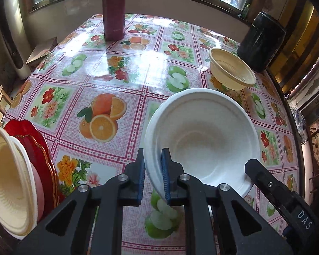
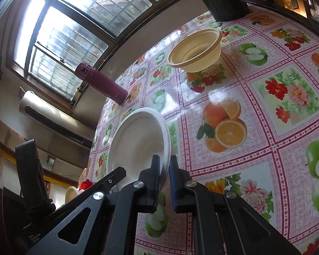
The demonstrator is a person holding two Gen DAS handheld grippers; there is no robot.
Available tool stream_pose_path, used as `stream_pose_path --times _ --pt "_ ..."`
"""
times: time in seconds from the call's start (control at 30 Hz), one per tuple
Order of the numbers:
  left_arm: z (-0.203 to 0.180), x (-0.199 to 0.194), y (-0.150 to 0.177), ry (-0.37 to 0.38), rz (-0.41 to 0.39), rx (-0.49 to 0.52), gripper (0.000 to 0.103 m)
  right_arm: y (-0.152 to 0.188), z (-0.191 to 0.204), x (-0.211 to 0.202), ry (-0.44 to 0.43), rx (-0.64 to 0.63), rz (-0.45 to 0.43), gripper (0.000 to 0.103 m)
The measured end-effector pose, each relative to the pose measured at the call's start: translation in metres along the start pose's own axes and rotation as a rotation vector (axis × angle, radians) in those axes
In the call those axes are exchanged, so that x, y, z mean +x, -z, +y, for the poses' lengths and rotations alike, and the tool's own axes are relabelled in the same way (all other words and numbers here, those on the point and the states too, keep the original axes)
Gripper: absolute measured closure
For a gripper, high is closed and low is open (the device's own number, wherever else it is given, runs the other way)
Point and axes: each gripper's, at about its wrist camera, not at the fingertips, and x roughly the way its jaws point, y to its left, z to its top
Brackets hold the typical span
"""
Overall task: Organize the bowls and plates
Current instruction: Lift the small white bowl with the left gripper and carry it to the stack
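A white bowl [image 1: 202,136] hangs tilted above the fruit-patterned table [image 1: 108,78], held at two places on its rim. My left gripper [image 1: 153,165] is shut on the rim's near left part. In the right wrist view my right gripper [image 2: 164,167] is shut on the rim of the same white bowl [image 2: 138,142]. A yellow ribbed bowl [image 1: 231,72] stands on the table at the far right, also the yellow bowl [image 2: 195,51] in the right wrist view. At the left edge stand red plates [image 1: 38,148], a pink dish and a cream bowl [image 1: 8,180], stacked on edge.
A maroon flask [image 1: 113,8] stands at the table's far side under the window. A black container [image 1: 261,42] sits at the far right corner behind the yellow bowl. Wooden stools [image 1: 42,51] stand off the table's left side.
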Motion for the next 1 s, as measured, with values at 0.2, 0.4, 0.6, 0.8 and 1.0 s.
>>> stream_pose_path --times 0.2,0.4,0.6,0.8,1.0 --pt "0.028 -0.036 0.011 -0.009 -0.065 -0.026 0.090 0.014 0.033 -0.014 -0.033 -0.054 -0.013 0.094" --pt "0.064 -0.075 0.021 -0.034 -0.131 -0.064 0.090 0.033 0.076 -0.019 -0.075 -0.118 -0.014 0.094" --pt "0.111 -0.102 0.035 -0.078 -0.179 -0.117 0.090 0.058 0.121 -0.009 -0.123 -0.181 0.018 0.094" --pt "0.155 -0.119 0.050 -0.141 -0.217 -0.172 0.090 0.085 0.166 0.008 -0.164 -0.255 0.065 0.094" --pt "0.185 -0.119 0.066 -0.186 -0.218 -0.207 0.090 0.111 0.191 0.030 -0.177 -0.307 0.115 0.094"
